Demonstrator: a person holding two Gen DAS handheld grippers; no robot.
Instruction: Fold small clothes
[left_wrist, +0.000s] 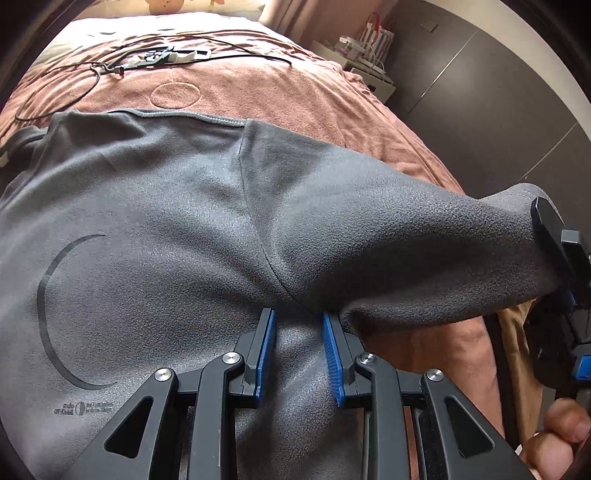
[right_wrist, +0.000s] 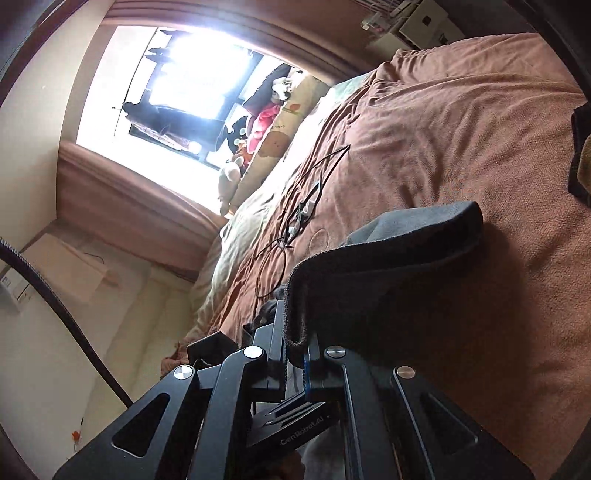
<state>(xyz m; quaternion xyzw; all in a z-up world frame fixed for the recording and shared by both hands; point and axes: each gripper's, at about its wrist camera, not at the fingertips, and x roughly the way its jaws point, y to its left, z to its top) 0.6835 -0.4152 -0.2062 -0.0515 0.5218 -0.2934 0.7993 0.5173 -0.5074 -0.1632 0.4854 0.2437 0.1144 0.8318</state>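
Nearest you, your left gripper (left_wrist: 298, 319) is angling down onto the grey sweatshirt (left_wrist: 147, 206), its blue-padded fingers (left_wrist: 266, 354) standing partly spread with a raised ridge of the fabric between them, right under the armpit seam; the pads are touching the cloth at its sides, but you cannot tell from here whether they are truly squeezing it. To your right, your right gripper (right_wrist: 295, 350) is pinching the cuff end of the sleeve (left_wrist: 406, 236), its fingers pressed together on the hem, and the sleeve is hanging lifted off the bed, stretched from the shoulder out to that grip. The sweatshirt's body is lying flat on the brown blanket (left_wrist: 280, 92), printed ring to your left, its far hem running straight across. Beyond that hem the blanket is lying open, and further back a black cable (left_wrist: 74, 74) and a small white device (left_wrist: 177, 55) are resting on it. The bed's right edge is falling away near the lifted sleeve, with dark floor (left_wrist: 498, 122) and a white side unit (left_wrist: 369, 70) past it.
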